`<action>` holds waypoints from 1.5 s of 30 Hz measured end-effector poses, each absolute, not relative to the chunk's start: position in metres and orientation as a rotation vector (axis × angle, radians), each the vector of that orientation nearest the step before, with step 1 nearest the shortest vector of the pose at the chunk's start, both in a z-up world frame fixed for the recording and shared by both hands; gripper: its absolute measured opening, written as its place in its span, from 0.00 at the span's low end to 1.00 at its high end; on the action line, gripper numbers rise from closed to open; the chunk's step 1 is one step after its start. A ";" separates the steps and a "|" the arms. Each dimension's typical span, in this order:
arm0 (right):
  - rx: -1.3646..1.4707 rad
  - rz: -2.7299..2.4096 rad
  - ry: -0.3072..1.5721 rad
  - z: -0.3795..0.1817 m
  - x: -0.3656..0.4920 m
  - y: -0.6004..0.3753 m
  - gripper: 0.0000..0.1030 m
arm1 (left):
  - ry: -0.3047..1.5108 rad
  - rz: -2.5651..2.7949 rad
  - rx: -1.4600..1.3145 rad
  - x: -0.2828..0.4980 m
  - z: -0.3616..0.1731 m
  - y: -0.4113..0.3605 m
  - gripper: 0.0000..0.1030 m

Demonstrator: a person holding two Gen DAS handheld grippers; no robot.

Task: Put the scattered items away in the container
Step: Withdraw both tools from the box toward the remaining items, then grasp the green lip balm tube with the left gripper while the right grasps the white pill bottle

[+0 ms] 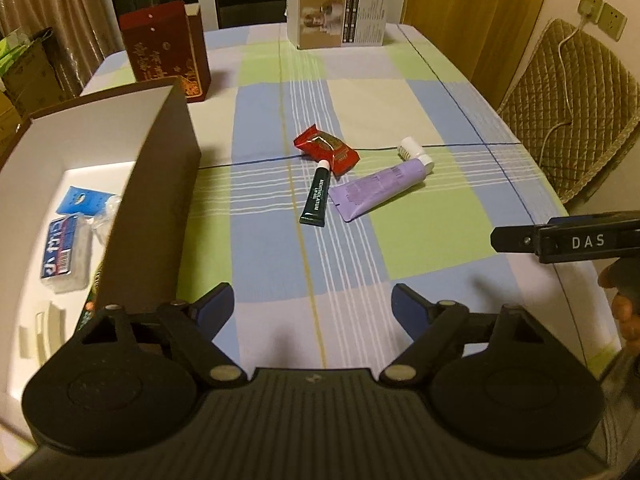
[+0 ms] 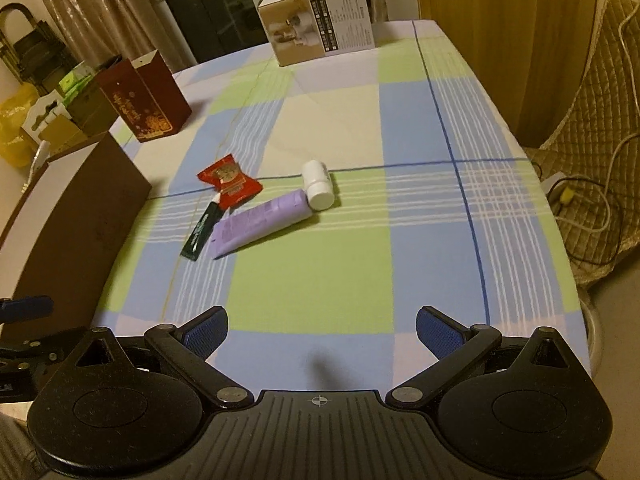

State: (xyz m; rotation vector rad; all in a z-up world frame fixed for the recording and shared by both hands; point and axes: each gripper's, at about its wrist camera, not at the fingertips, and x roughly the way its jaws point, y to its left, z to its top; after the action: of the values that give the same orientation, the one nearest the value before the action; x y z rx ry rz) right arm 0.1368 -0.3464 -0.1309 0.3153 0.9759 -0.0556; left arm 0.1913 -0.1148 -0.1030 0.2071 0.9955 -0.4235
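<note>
On the checked tablecloth lie a red snack packet (image 1: 326, 152) (image 2: 230, 182), a dark green lip gel tube (image 1: 317, 194) (image 2: 201, 232), a purple tube (image 1: 380, 188) (image 2: 260, 224) and a small white bottle (image 1: 409, 148) (image 2: 317, 184), all close together. The brown box (image 1: 160, 184) (image 2: 76, 216) with a white inside stands at the left and holds a blue packet (image 1: 82, 200) and a tissue pack (image 1: 64, 256). My left gripper (image 1: 312, 308) hovers open near the box's corner, well short of the items. My right gripper (image 2: 322, 330) is open and empty above the cloth.
A dark red gift box (image 1: 166, 52) (image 2: 144, 98) and a white product carton (image 1: 338, 12) (image 2: 318, 20) stand at the table's far side. A quilted chair (image 1: 568, 112) with a cable is beyond the right edge. The right gripper's side (image 1: 568, 240) shows in the left wrist view.
</note>
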 end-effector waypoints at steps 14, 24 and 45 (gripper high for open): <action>0.241 -0.072 0.992 -0.155 0.167 -0.352 1.00 | 1.000 -0.450 0.266 0.246 -0.139 -0.149 0.57; 0.309 -0.122 0.995 -0.165 0.188 -0.376 1.00 | 1.011 -0.464 0.302 0.290 -0.161 -0.171 0.38; 0.320 -0.076 0.866 -0.166 0.227 -0.376 0.85 | 1.040 -0.408 0.237 0.298 -0.188 -0.157 0.14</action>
State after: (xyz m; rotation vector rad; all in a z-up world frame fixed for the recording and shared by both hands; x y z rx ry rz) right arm 0.2268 -0.3760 -0.1659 0.3200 0.8657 -0.0756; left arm 0.2977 -0.1568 -0.1878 0.2368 1.0400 -0.4080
